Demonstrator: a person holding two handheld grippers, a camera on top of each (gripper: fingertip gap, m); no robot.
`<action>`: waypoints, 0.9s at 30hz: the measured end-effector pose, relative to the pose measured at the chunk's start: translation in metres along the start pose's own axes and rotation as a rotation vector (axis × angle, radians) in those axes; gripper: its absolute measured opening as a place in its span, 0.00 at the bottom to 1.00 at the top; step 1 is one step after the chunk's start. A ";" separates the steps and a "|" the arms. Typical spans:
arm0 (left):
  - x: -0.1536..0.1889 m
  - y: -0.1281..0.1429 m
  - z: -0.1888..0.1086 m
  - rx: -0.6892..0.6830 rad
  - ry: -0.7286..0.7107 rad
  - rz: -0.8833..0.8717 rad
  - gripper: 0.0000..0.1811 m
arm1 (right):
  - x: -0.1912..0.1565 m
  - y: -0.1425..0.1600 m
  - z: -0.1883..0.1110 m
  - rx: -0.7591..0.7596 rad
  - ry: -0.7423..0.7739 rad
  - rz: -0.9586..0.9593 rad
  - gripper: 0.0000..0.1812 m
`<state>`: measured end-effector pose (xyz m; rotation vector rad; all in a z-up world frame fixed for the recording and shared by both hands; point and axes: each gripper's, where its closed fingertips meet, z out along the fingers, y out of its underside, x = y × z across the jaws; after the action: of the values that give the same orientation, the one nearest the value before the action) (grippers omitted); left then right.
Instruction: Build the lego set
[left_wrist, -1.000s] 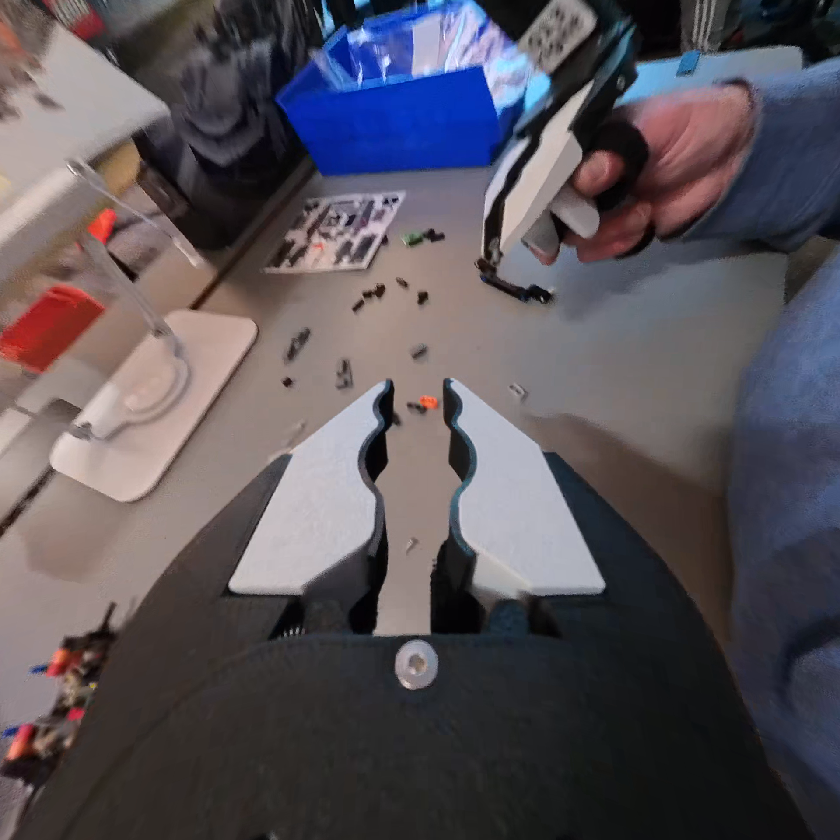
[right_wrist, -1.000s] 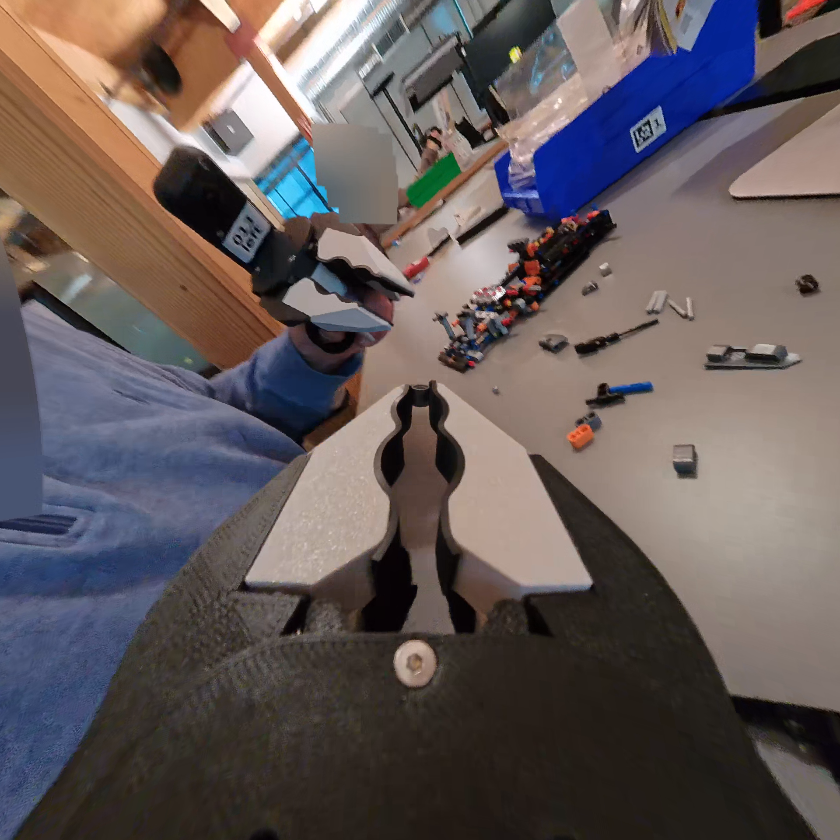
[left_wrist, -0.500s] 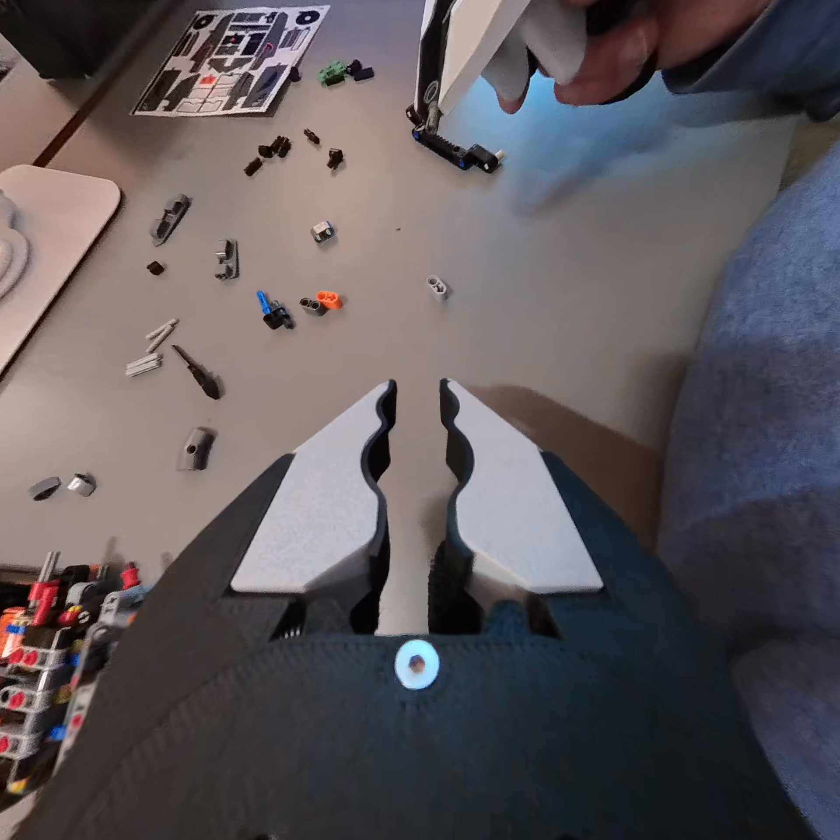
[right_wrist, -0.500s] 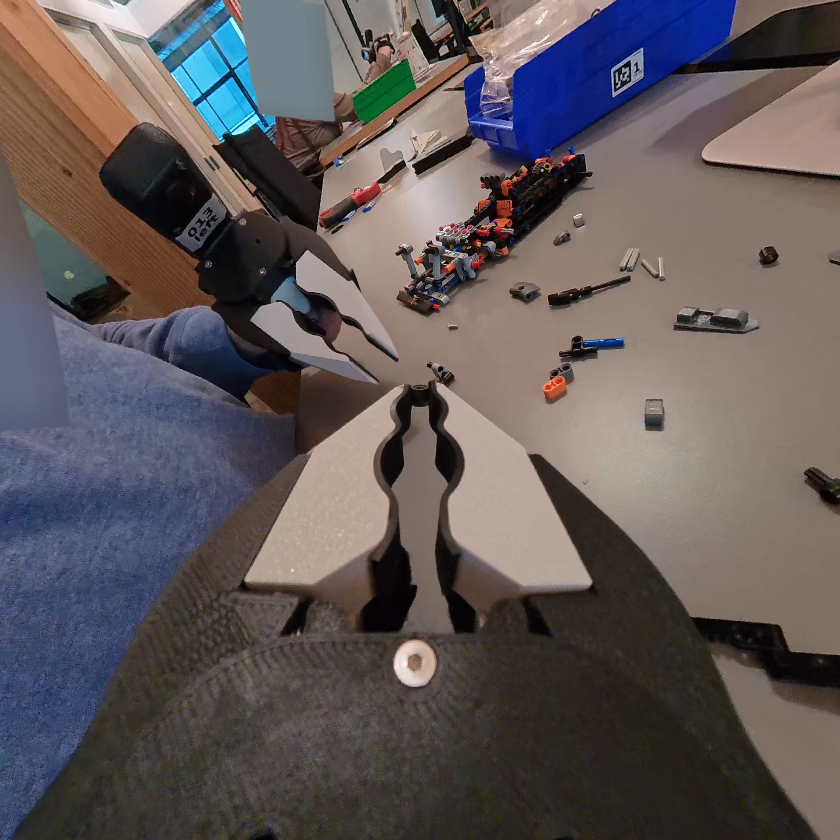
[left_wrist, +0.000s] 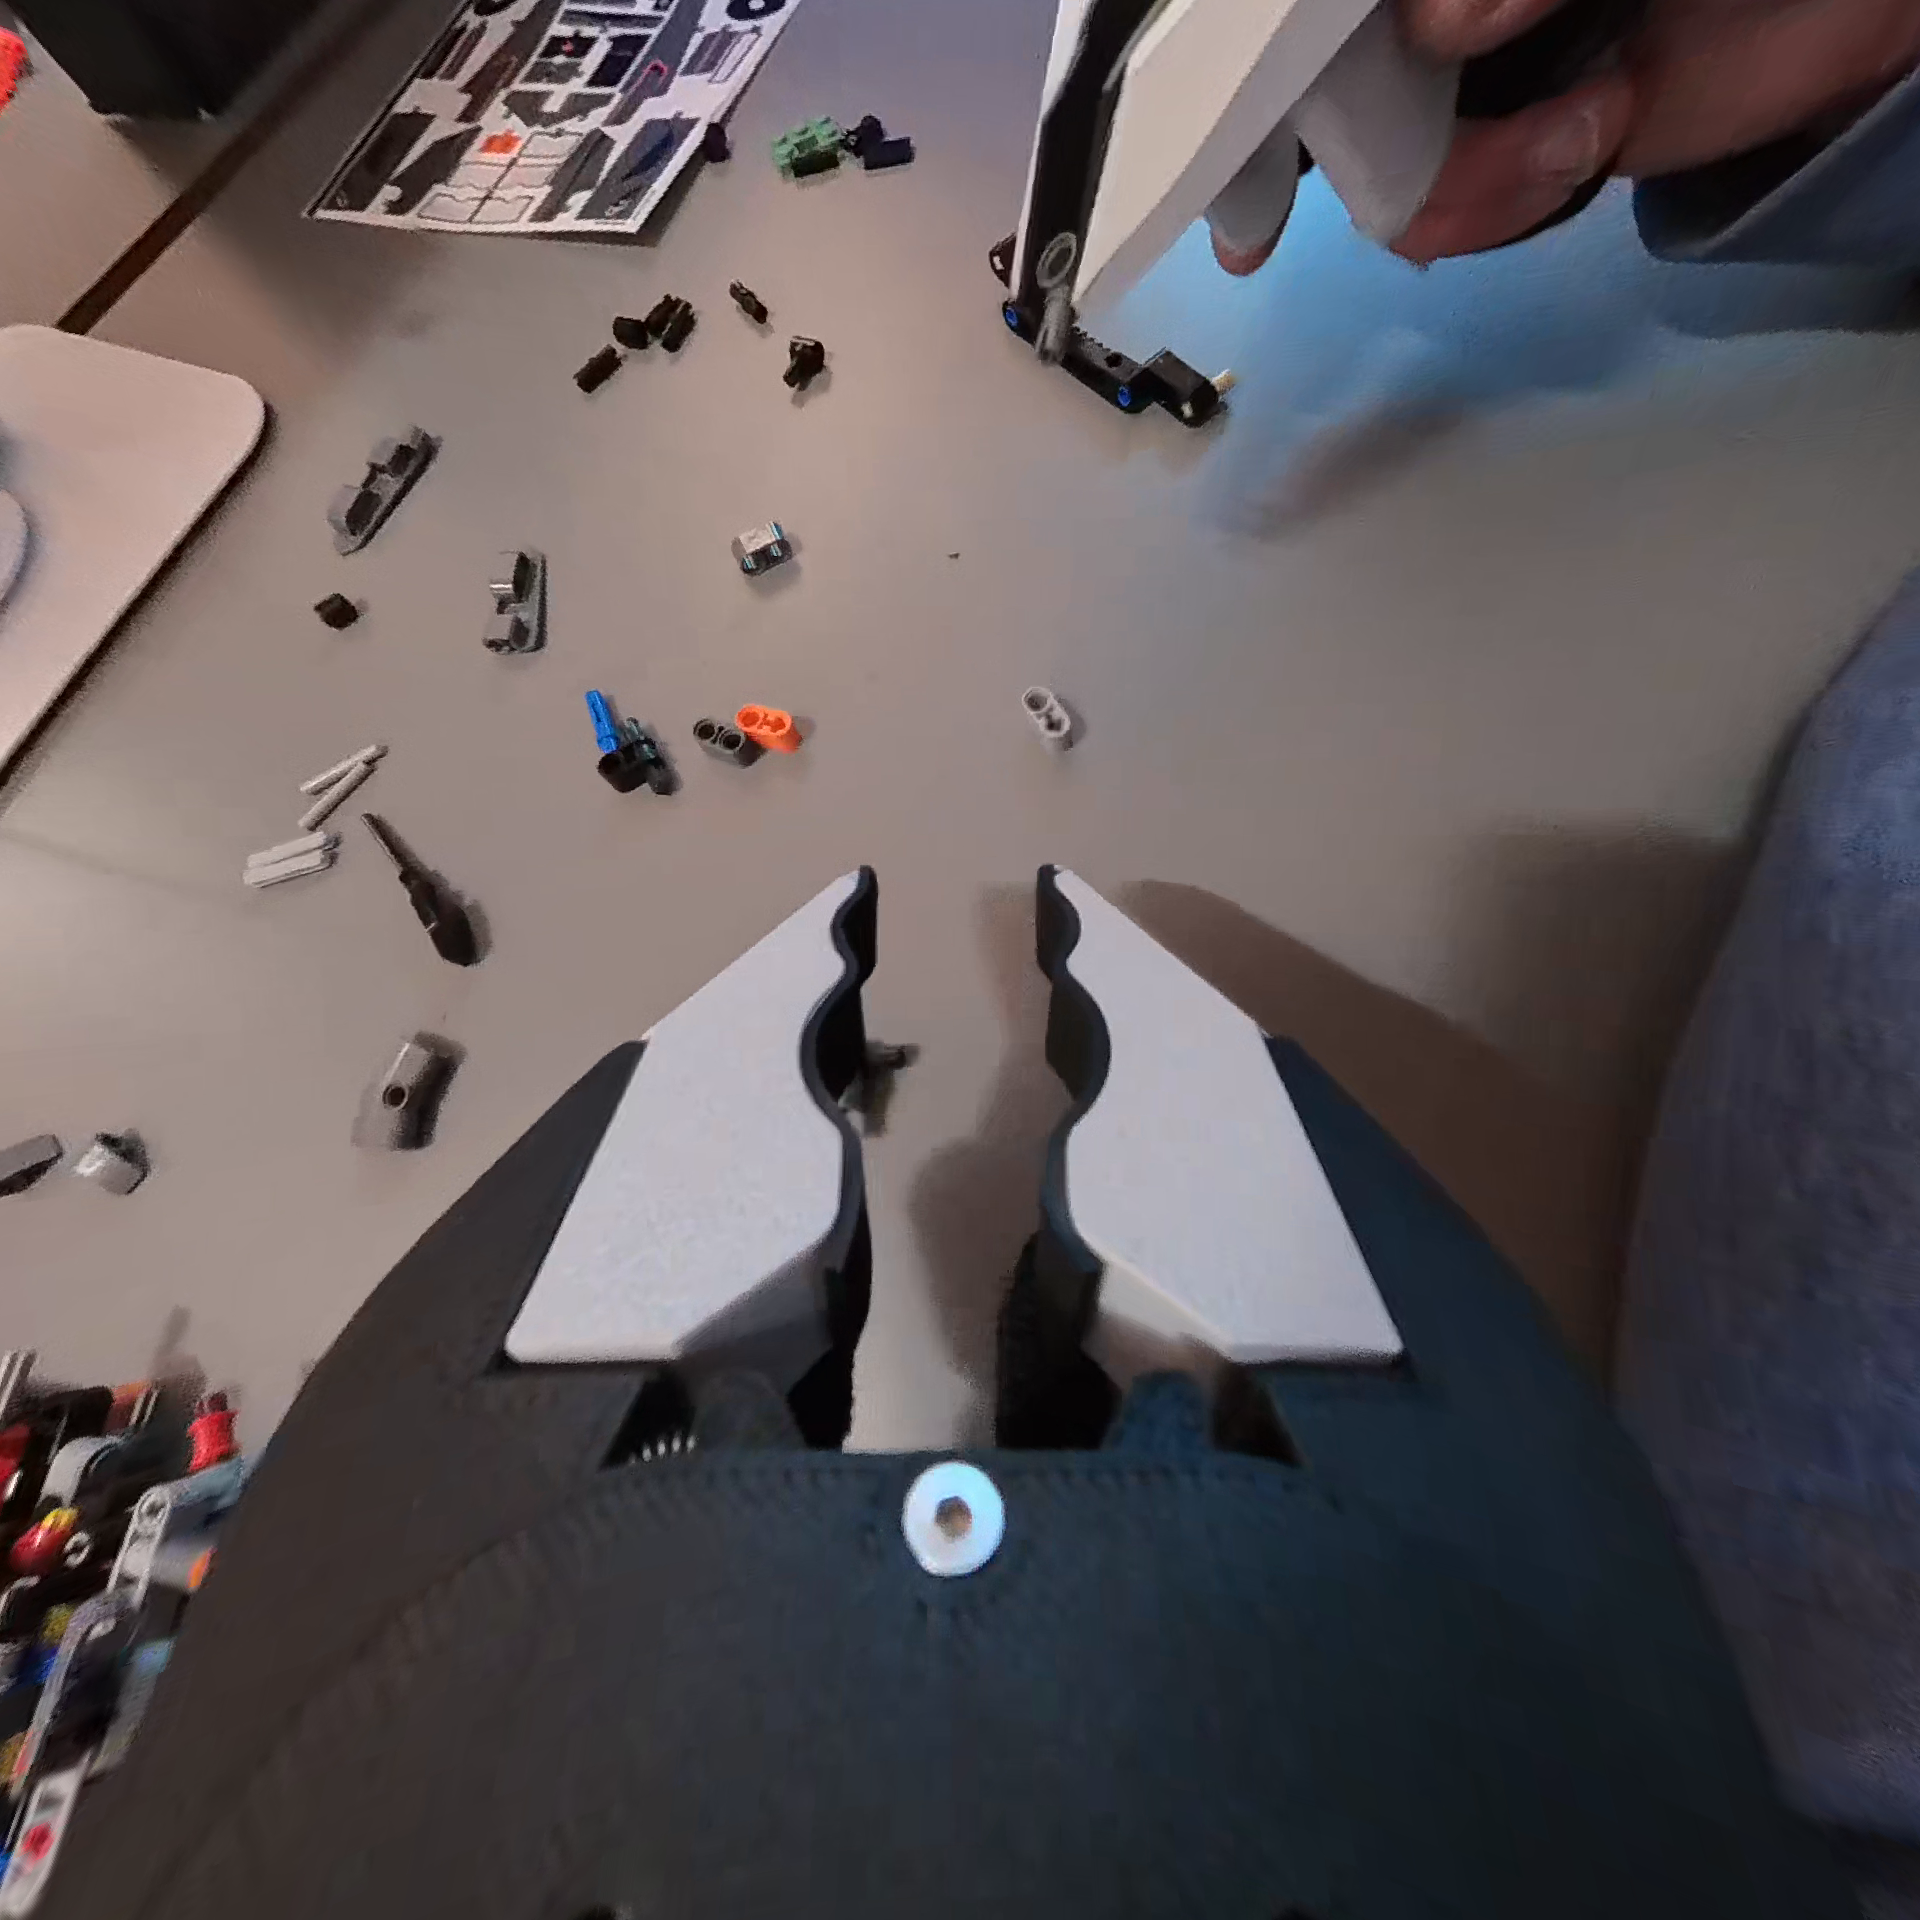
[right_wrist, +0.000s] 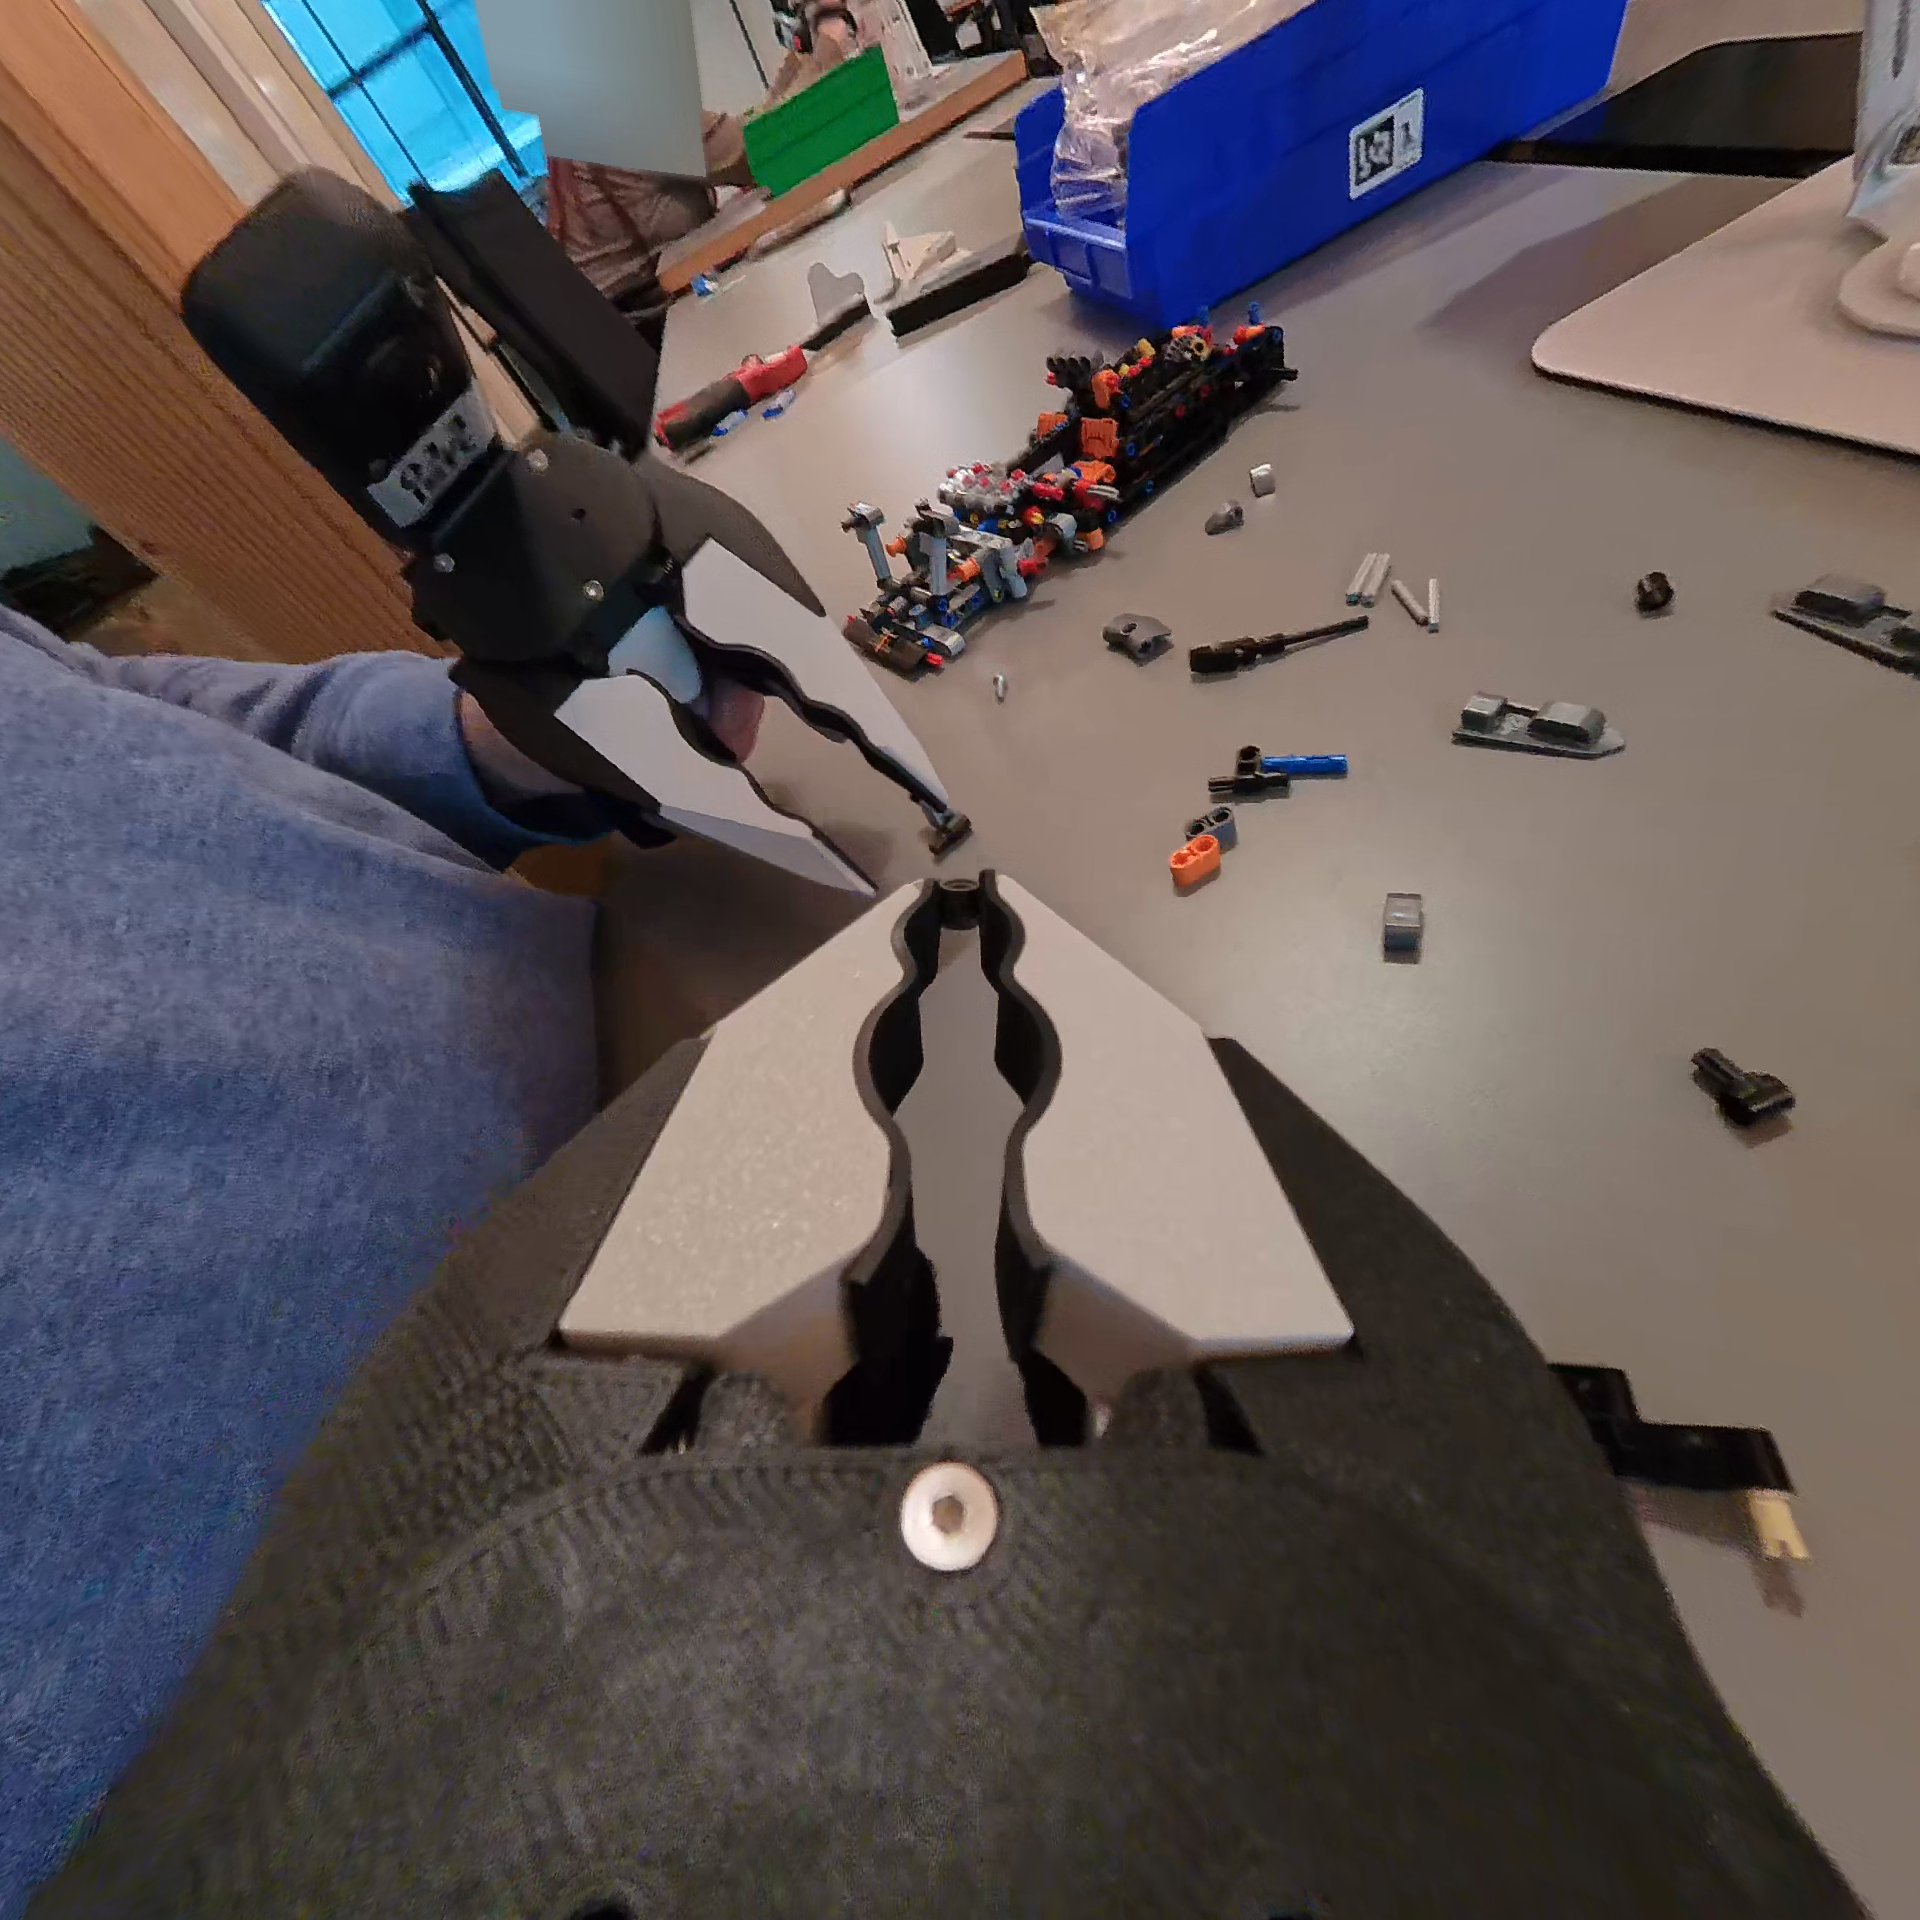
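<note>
My left gripper (left_wrist: 956, 883) is open and low over the grey table, with a small black piece (left_wrist: 883, 1060) lying under its left finger. In the right wrist view the left gripper (right_wrist: 909, 852) is tilted down, its tip touching that black piece (right_wrist: 951, 831). My right gripper (right_wrist: 961, 894) is shut on the end of a black beam assembly (right_wrist: 1662, 1444) with a tan pin, held just above the table. In the left wrist view the assembly (left_wrist: 1112, 364) hangs from the right gripper (left_wrist: 1049, 312). The partly built chassis (right_wrist: 1070, 488) lies farther back.
Loose pieces are scattered on the table: an orange connector (left_wrist: 769, 727), a blue pin in a black connector (left_wrist: 618, 743), a grey connector (left_wrist: 1049, 717), grey axles (left_wrist: 312, 821). A sticker sheet (left_wrist: 561, 114), a white stand base (left_wrist: 104, 468) and a blue bin (right_wrist: 1299, 156) lie behind. The gap from one gripper's tips to the other's is roughly 9 cm. My left tips are roughly 6 cm from the grey connector (left_wrist: 1049, 717).
My left gripper has dropped towards the table, moved closer to the right gripper and opened a little wider. The right gripper has lowered slightly, still holding the black assembly.
</note>
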<state>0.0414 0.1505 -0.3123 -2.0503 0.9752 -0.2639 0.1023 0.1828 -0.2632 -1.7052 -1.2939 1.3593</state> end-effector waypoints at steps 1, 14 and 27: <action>0.000 -0.001 0.003 -0.012 -0.003 0.000 0.17 | 0.002 0.003 -0.001 -0.019 0.022 -0.019 0.02; 0.023 -0.009 0.044 -0.091 0.044 -0.028 0.15 | 0.008 0.024 0.005 -0.121 0.080 -0.103 0.02; 0.024 -0.010 0.059 -0.105 0.030 0.002 0.03 | 0.011 0.033 0.010 -0.174 0.097 -0.146 0.02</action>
<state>0.0923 0.1721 -0.3455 -2.1459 1.0284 -0.2481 0.1029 0.1805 -0.2991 -1.7303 -1.4861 1.0946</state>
